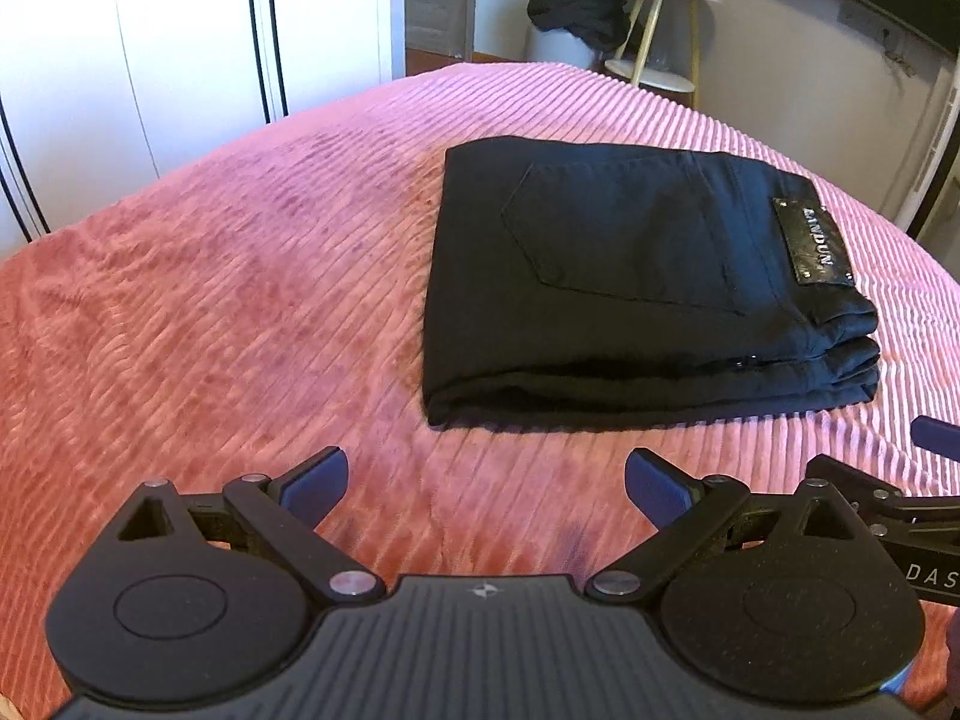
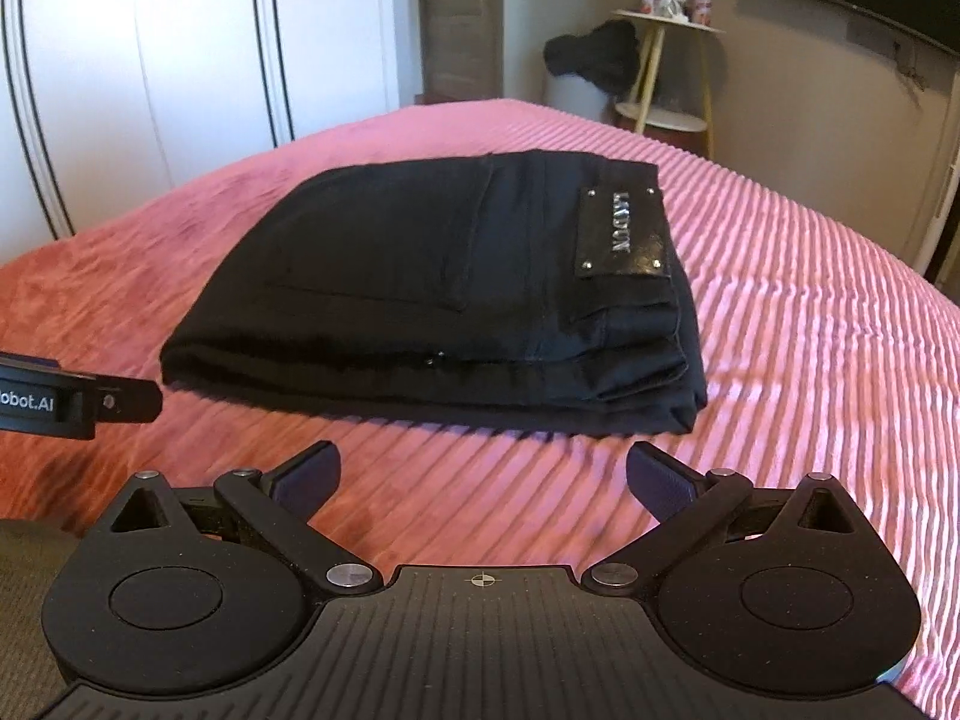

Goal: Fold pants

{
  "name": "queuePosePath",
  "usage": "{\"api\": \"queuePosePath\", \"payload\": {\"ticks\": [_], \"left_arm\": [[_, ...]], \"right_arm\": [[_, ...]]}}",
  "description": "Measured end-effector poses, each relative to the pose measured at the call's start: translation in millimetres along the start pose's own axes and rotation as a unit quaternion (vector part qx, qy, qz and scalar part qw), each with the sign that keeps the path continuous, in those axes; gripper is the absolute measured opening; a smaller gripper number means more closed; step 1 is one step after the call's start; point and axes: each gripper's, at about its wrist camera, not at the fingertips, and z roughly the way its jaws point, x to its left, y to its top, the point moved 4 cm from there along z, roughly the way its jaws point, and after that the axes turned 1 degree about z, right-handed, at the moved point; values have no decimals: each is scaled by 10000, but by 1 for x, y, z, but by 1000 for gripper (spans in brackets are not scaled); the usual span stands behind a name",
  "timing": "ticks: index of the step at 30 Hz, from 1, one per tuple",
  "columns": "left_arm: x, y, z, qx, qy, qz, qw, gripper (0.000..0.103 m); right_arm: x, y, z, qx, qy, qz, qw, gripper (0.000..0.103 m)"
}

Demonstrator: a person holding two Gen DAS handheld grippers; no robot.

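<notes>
Holding our left gripper (image 1: 486, 480) and right gripper (image 2: 483, 477) spread wide and empty, we leave the black pants (image 2: 432, 294) folded on the pink bed (image 2: 810, 360), probably finished.

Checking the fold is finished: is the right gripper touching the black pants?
Apart. The right wrist view shows the right gripper open, with a strip of pink bedspread between its fingers and the folded black pants.

Pink ribbed bedspread (image 1: 210, 300), white wardrobe (image 1: 150, 60), round side table (image 2: 666, 30).
</notes>
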Motion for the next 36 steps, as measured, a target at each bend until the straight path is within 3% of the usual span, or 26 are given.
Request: {"api": "queuePosePath", "payload": {"ticks": [36], "left_arm": [[-3, -1, 1, 81, 199, 119, 9997, 99]], "right_arm": [[-15, 7, -7, -204, -63, 330, 9992, 103]]}}
